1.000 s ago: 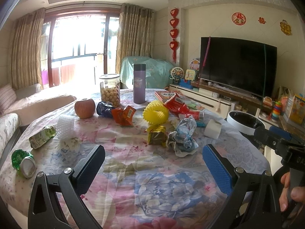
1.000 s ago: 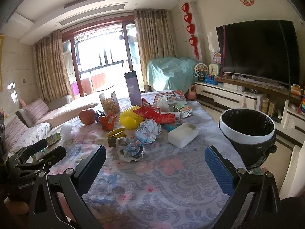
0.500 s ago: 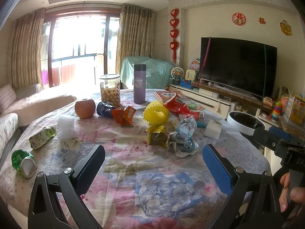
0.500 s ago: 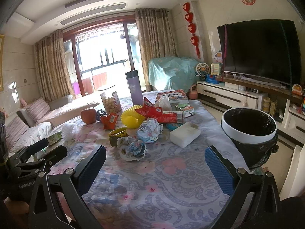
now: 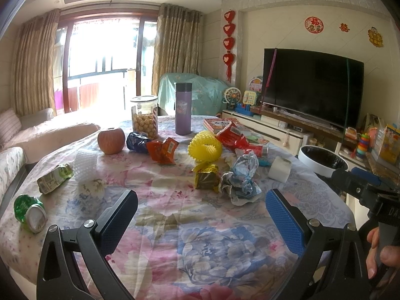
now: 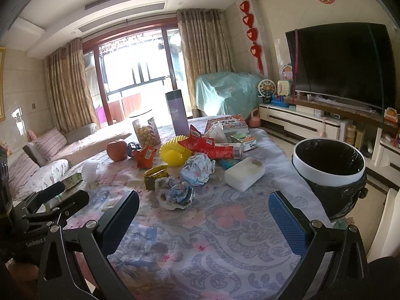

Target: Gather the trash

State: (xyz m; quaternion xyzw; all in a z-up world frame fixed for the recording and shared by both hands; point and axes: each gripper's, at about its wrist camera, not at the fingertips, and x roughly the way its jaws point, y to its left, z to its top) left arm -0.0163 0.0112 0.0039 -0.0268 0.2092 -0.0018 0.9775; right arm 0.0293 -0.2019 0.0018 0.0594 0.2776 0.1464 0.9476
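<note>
Both the left gripper (image 5: pixel 200 215) and the right gripper (image 6: pixel 203 215) are hovering with jaws spread wide and empty over the near part of a table (image 6: pixel 225 250) under a floral cloth. Crumpled paper (image 6: pixel 177 193), a yellow wrapper (image 6: pixel 155 176) and a white block (image 6: pixel 243 172) are lying ahead, with an apple (image 5: pixel 111 140), a jar (image 5: pixel 145 120) and a flask (image 5: pixel 183 108) standing farther back. A bin (image 6: pixel 330 172) is sitting just right of the table; a television (image 6: pixel 342 65) is filling the right wall.
</note>
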